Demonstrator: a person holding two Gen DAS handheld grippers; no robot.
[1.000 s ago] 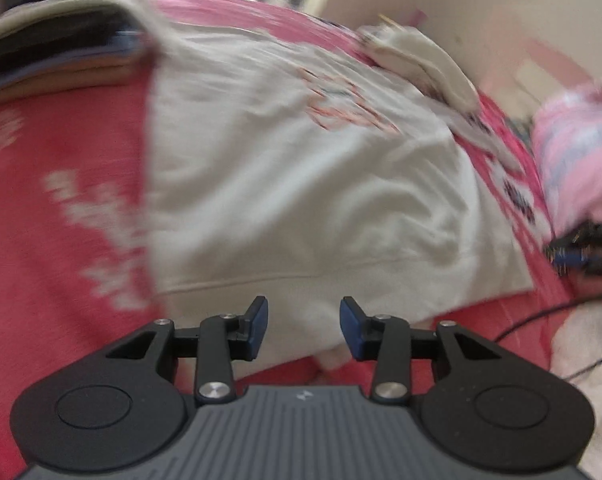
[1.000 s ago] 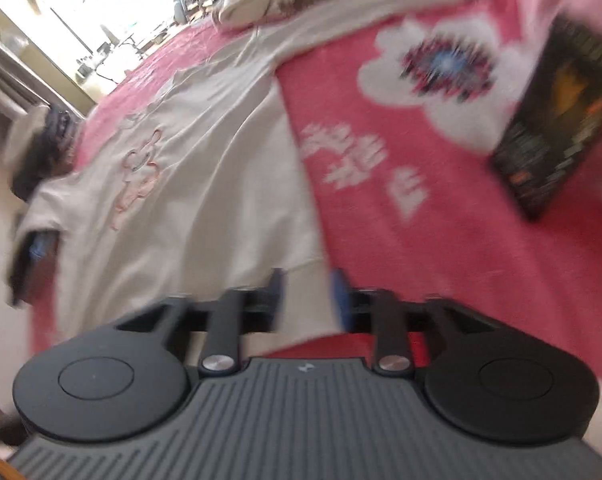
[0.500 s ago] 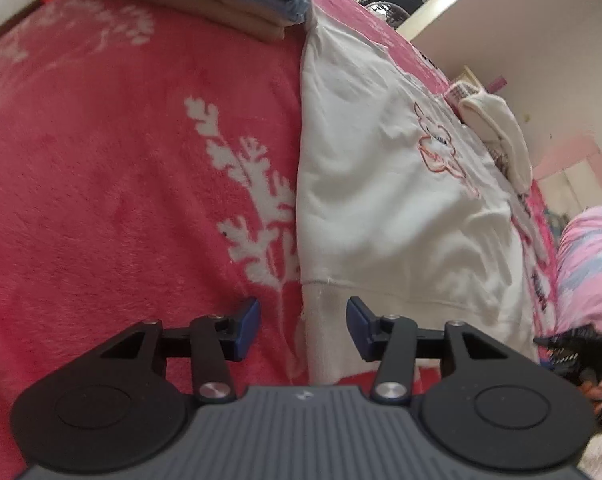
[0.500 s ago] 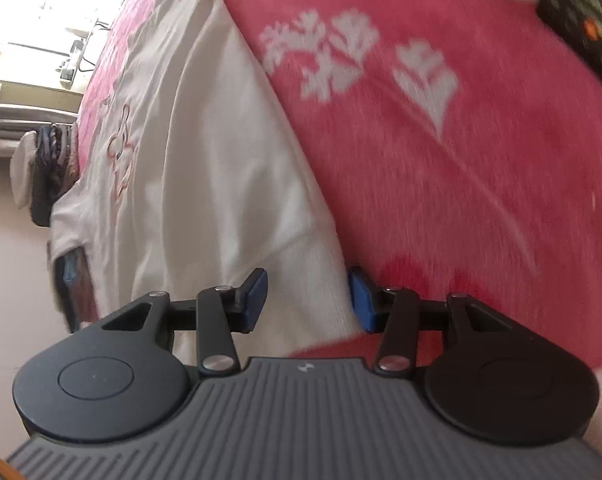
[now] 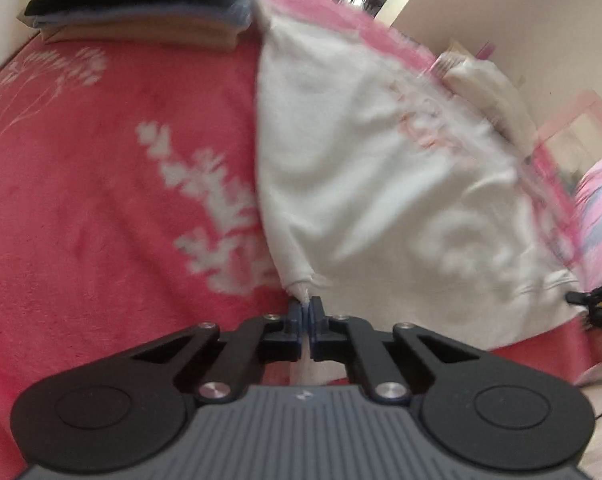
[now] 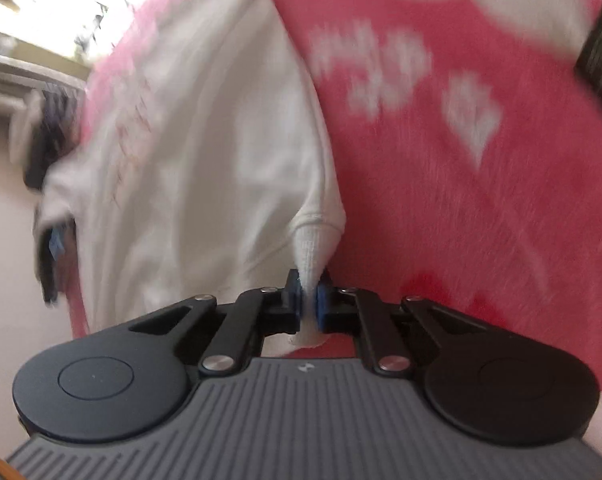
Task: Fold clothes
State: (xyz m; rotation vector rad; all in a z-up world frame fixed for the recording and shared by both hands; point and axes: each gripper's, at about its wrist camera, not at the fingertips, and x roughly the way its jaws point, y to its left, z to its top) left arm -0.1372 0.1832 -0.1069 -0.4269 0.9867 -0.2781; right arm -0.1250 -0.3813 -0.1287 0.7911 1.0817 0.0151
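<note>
A cream sweatshirt (image 5: 381, 184) with a pink print on its chest lies spread on a red floral blanket (image 5: 101, 184). My left gripper (image 5: 305, 307) is shut on the hem's near left corner, which bunches into a point at the pads. In the right wrist view the same sweatshirt (image 6: 205, 152) stretches away to the upper left, and my right gripper (image 6: 308, 292) is shut on the ribbed hem's other corner. Both corners are pulled up off the blanket (image 6: 481, 208). At the left gripper view's right edge a dark piece of the other gripper (image 5: 601, 304) shows.
A stack of folded clothes (image 5: 141, 12) sits at the far left of the bed. A cream bundle (image 5: 489, 92) lies beyond the sweatshirt near the wall. Pink striped bedding (image 5: 601, 208) is at the right. A dark box (image 6: 601, 60) rests on the blanket's right side.
Both grippers, open over the hem half a second ago, have shut on its two corners. The fabric now bunches at the pads and lifts slightly.
</note>
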